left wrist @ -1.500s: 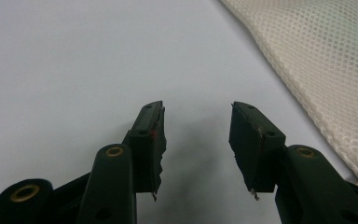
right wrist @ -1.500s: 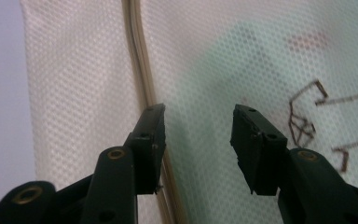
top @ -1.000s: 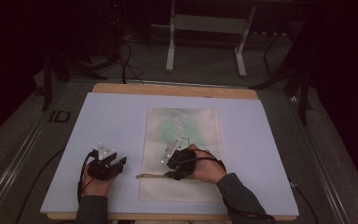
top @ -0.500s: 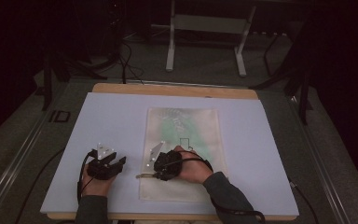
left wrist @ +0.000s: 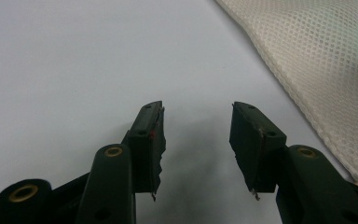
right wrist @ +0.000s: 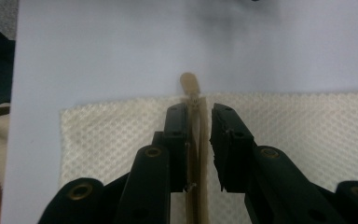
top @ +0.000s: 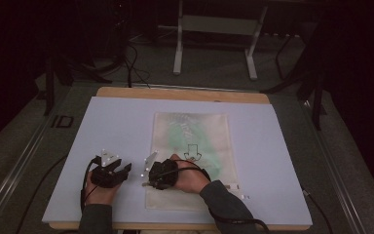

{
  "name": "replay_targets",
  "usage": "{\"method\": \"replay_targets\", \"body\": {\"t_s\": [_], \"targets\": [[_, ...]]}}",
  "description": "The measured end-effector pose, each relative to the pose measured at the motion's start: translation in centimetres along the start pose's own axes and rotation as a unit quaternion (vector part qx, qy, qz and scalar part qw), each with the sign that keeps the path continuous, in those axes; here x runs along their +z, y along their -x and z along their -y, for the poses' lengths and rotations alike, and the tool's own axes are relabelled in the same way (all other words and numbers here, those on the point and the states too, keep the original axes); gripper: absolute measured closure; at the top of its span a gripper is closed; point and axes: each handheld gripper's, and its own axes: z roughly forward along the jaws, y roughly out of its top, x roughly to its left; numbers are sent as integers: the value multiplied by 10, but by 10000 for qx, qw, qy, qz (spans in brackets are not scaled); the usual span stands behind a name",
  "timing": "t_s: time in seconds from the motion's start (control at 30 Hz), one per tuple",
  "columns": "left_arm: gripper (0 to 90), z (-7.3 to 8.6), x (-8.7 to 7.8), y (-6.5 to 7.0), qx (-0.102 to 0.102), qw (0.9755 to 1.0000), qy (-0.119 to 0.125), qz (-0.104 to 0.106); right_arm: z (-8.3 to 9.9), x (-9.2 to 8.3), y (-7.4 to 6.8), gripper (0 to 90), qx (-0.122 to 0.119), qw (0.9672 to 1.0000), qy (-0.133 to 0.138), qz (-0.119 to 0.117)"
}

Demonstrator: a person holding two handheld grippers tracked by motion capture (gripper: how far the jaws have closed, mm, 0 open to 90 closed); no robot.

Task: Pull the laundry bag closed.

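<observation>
White mesh bag (top: 192, 161) lies flat on the table (top: 282, 161), its zipper (right wrist: 193, 140) now between the right gripper (right wrist: 196, 114) jaws, which have just been closing around it but not yet clamped, while the left gripper (left wrist: 196, 122) waits open beside the bag, so the pulling is still to do.

Looks like a lab or recording studio bay, not a home. Dark room, only the table (top: 126, 117) lit: a wooden top covered by a plain pale sheet, nothing domestic on it. Grey carpeted floor around it with loose black cables (top: 131, 63) trailing off into the dark. A metal equipment stand (top: 214, 29) with splayed feet sits behind the table, dark tripod-like legs (top: 316, 97) stand at the right, and an "ID" marker (top: 61, 121) lies on the floor at the left.
</observation>
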Motion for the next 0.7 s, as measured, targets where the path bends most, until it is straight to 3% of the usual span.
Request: {"method": "replay_targets", "body": {"t_s": [0.43, 0.7], "targets": [[541, 0, 0, -1, -15, 10000, 12, 10, -16, 15, 0, 765, 54, 9999, 36, -88], [541, 0, 0, -1, -28, 10000, -1, 27, -25, 27, 1, 770, 64, 9997, -181, -118]]}}
